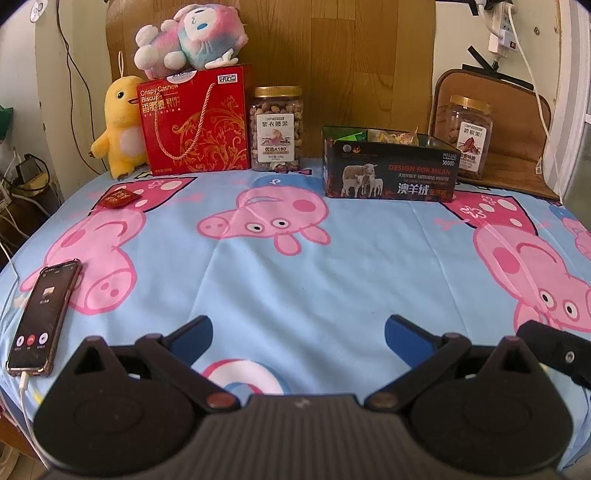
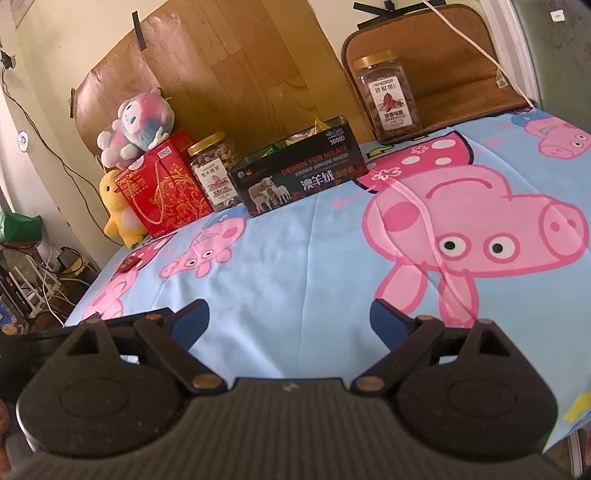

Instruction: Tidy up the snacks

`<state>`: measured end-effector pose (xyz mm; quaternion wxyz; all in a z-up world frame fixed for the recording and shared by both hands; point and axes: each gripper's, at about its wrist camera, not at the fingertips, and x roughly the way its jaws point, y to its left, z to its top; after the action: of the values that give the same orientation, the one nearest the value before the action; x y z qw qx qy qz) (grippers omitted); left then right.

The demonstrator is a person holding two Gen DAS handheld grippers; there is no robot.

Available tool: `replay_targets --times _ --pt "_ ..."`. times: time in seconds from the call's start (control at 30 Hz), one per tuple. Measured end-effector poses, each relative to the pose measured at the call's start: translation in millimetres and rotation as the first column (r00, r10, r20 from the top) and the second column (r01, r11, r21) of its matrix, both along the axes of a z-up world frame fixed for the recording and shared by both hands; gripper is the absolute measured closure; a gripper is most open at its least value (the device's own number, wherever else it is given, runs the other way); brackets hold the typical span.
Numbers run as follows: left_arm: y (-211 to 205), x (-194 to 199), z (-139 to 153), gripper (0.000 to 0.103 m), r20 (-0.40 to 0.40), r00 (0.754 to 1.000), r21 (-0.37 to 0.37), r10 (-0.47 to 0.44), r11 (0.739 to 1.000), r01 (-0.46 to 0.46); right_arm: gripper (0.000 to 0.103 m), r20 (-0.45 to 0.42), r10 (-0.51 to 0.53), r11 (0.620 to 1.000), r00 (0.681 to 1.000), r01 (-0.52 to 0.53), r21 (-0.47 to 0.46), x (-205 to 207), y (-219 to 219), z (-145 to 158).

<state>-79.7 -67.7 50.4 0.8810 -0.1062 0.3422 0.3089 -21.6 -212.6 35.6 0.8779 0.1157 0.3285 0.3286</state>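
Observation:
A dark open box point(image 1: 391, 173) with wrapped snacks inside stands at the back of the table; it also shows in the right wrist view point(image 2: 299, 173). A small red snack packet point(image 1: 117, 196) lies at the left on the cloth, also seen far left in the right wrist view point(image 2: 130, 264). A nut jar point(image 1: 276, 129) stands beside a red biscuit gift bag point(image 1: 195, 122). A second jar point(image 1: 466, 136) stands at the back right. My left gripper point(image 1: 298, 334) is open and empty above the near cloth. My right gripper point(image 2: 290, 321) is open and empty too.
A phone point(image 1: 42, 317) on a cable lies near the left front edge. A yellow duck plush point(image 1: 118, 125) and a pink-blue plush point(image 1: 192, 35) sit at the back left. A brown cushion point(image 1: 517, 122) leans behind the right jar. The right gripper's edge point(image 1: 554, 350) shows beside my left one.

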Motion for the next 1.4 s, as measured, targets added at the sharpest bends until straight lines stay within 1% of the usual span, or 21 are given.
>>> replay_targets --times 0.3,0.6,1.4 --pt "-1.6 4.7 -3.9 0.0 -0.015 1.0 -0.017 -0.01 1.0 0.01 0.007 -0.011 0.0 1.0 1.0 0.0 0.007 2.1 -1.6 -2.5" --pt "-6.9 8.2 -5.2 0.0 -0.023 1.0 -0.008 -0.019 1.0 0.019 0.007 -0.021 -0.017 1.0 1.0 0.017 0.02 3.0 -6.9 -4.4" --pt "-5.8 4.4 -1.5 0.0 -0.009 1.0 -0.005 -0.022 1.0 0.022 0.007 -0.004 -0.017 1.0 1.0 0.017 0.012 2.5 -4.7 -2.5"
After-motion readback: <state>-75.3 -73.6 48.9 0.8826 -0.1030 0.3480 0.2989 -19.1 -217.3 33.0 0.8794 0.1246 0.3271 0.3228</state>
